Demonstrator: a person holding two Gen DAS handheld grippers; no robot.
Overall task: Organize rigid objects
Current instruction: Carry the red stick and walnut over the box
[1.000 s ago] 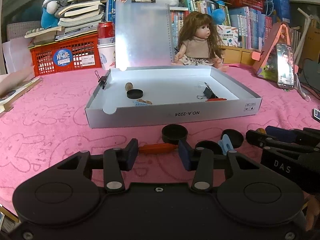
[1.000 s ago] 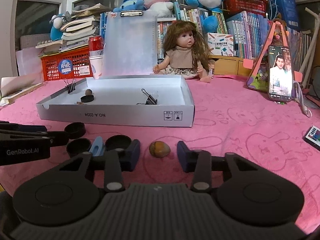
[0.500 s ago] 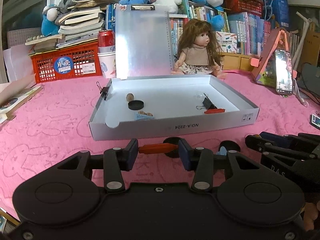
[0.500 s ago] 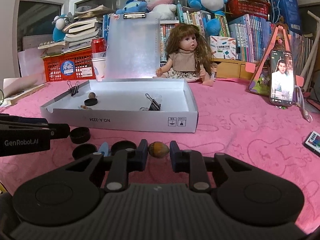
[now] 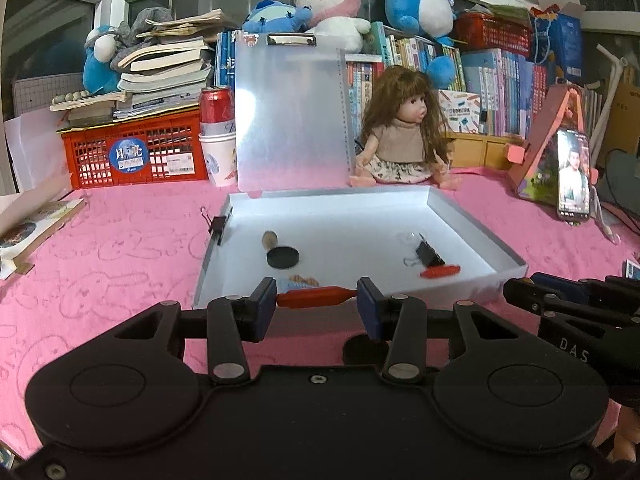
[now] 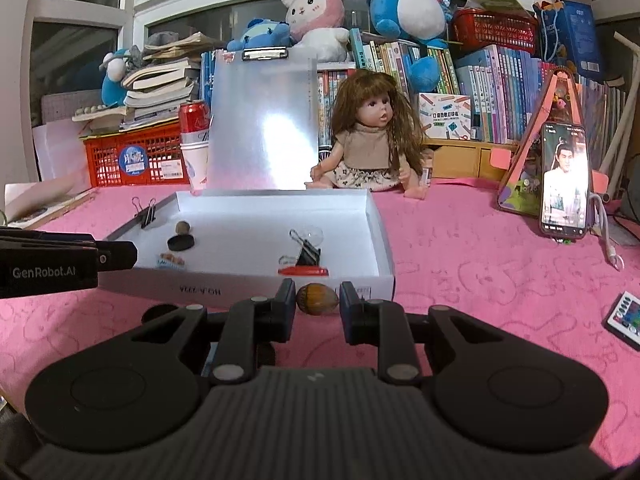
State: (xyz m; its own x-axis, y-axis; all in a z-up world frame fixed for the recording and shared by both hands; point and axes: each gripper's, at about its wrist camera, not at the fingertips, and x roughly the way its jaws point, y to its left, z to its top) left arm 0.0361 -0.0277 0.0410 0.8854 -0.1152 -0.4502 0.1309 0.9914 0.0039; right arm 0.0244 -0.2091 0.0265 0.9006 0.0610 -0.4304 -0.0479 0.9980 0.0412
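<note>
Two grippers each carry a load just short of the white box (image 5: 476,294). The left gripper (image 5: 316,298) is clamped end to end on a red spindle-shaped piece (image 5: 316,297), raised in front of the box's near wall. The right gripper (image 6: 318,300) pinches a brown nut-like ball (image 6: 317,298) at about the same place.

The red piece is held only by its tapered tips, so a slight twist could pivot it out before it clears the wall. The round ball could squirt from the flat pads, or either load could clip the rim.

A black cap (image 5: 365,350) on the cloth is mostly hidden behind the left gripper. What the small items in the box's near-left corner are cannot be made out.
</note>
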